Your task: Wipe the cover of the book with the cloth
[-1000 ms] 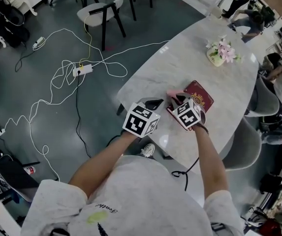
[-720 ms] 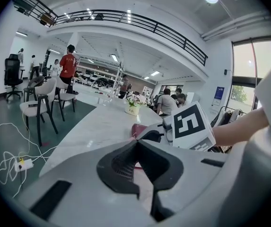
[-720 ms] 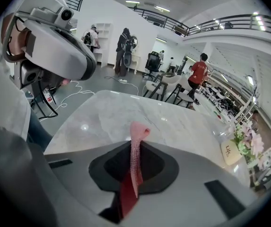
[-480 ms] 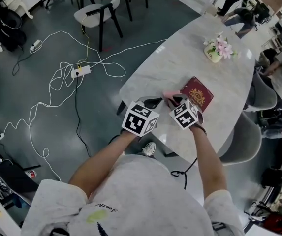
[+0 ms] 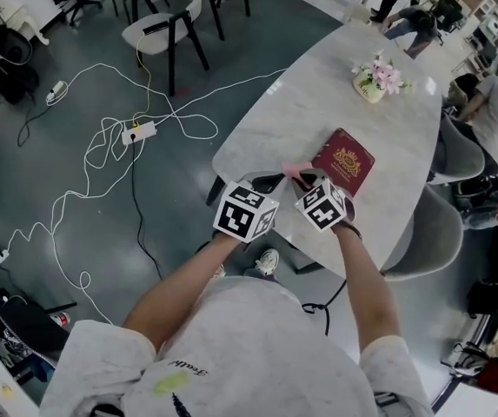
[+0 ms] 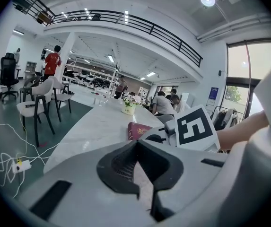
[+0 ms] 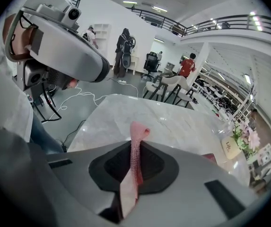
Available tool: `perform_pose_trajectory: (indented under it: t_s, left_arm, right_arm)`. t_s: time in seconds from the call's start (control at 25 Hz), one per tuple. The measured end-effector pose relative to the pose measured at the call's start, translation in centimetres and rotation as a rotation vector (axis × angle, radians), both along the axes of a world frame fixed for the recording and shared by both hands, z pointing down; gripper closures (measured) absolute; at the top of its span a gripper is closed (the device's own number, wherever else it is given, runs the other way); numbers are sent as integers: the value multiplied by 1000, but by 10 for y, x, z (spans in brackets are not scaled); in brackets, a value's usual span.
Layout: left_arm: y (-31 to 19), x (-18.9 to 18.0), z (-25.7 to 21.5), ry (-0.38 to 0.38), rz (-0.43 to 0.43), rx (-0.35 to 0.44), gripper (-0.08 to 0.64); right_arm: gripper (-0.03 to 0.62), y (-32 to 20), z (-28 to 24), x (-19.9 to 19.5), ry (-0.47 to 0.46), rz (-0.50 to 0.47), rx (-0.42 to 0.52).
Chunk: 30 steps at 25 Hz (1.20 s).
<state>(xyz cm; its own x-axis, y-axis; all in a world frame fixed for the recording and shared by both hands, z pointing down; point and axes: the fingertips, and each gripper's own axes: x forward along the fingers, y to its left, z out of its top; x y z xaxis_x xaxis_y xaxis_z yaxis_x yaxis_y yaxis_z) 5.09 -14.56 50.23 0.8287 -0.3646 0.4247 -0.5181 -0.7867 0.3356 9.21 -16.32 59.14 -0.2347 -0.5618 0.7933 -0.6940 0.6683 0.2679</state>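
Right hand-held gripper (image 7: 134,148) clamps pink cloth (image 7: 139,130); book (image 5: 346,160) lies nearby.

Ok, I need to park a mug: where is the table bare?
The table is bare between the book and the flower pot, and left of the book in the head view. Its near end is crowded: left gripper, right gripper, cloth.

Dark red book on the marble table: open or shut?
Shut. The dark red book lies flat on the white marble table, gold-embossed cover up, no pages showing. The right gripper holds the pink cloth beside it.
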Motion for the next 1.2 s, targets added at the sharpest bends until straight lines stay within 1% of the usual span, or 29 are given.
perform_pose_trajectory:
  t_s: [0.24,0.52,0.88,1.2]
  left_arm:
    - [7,-11,-2,22,1,-11,554]
    - [10,-16,-16,52,13,1,554]
    - [24,-12,-26,56,71,31,554]
    - [31,8,-54,61,146,105,554]
  right_arm:
    - [572,14,-16,-13,-22,34,48]
    - [574,25,-54,-21,-66,106,152]
    - [573,44,-113,-15,-162,273,315]
    - [572,69,-164,12,-230,441,461]
